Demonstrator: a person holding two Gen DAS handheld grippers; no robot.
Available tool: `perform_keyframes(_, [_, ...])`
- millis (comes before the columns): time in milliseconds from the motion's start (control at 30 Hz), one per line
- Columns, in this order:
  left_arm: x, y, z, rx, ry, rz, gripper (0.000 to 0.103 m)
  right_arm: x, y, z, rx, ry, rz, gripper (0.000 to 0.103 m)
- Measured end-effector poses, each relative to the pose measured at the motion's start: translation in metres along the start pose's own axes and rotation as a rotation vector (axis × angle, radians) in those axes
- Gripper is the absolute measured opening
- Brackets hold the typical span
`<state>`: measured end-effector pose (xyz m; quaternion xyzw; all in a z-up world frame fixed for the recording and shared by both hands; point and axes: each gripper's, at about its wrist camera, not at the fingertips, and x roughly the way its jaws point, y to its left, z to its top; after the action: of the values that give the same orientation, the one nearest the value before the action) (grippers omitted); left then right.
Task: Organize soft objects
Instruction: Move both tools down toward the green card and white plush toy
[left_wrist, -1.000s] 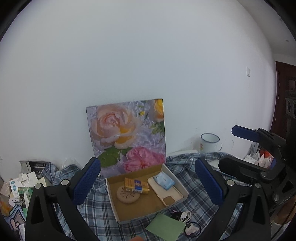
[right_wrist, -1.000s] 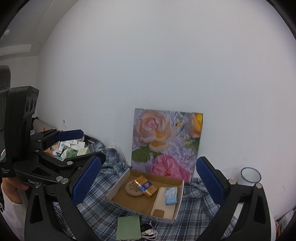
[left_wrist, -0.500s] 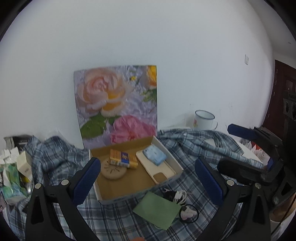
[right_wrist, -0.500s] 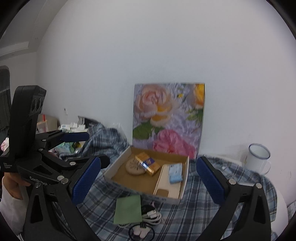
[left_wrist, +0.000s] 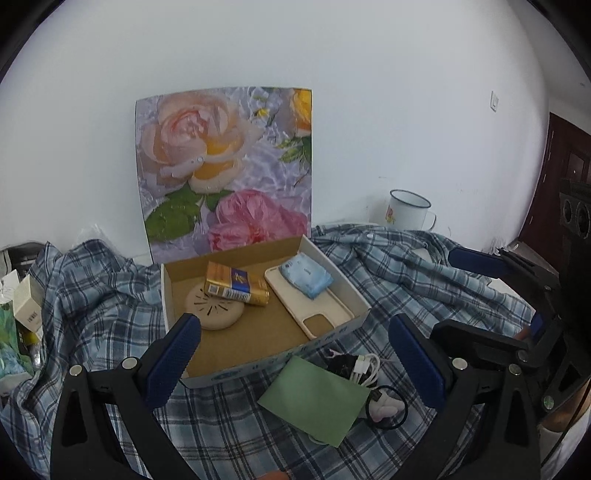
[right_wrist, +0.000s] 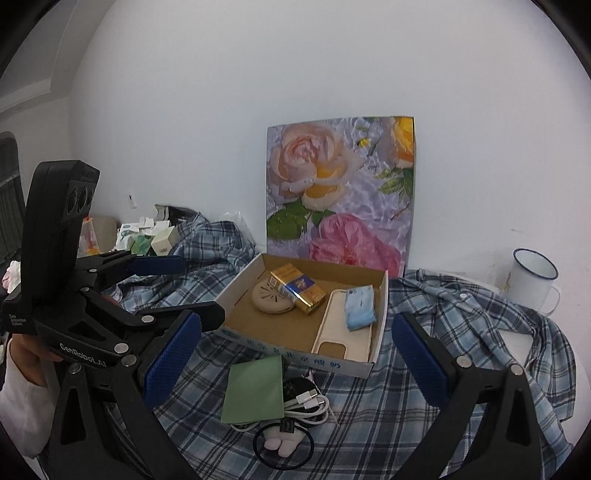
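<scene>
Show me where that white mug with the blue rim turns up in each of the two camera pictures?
Left wrist view: the mug stands right of centre, against the wall, behind the plaid cloth.
Right wrist view: the mug is at the far right edge, by the wall.
Shared landmark: the flower picture leaning on the wall; the mug is to its right in both.

Both grippers have dropped and come in closer: the cardboard tray (left_wrist: 266, 321) now fills more of each view. The green card (right_wrist: 255, 389), white cable (right_wrist: 306, 404) and black hair tie (right_wrist: 282, 445) have come fully into sight.
</scene>
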<state>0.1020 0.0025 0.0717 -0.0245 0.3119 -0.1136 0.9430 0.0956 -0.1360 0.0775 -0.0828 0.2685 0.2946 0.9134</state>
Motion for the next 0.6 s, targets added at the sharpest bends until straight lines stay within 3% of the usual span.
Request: perform_keyframes(600, [0.027,0.004,-0.019,-0.011,0.081,-0.003,0.102,0.025,-0.009,-0.023,0.059,0.088,0.020,0.103])
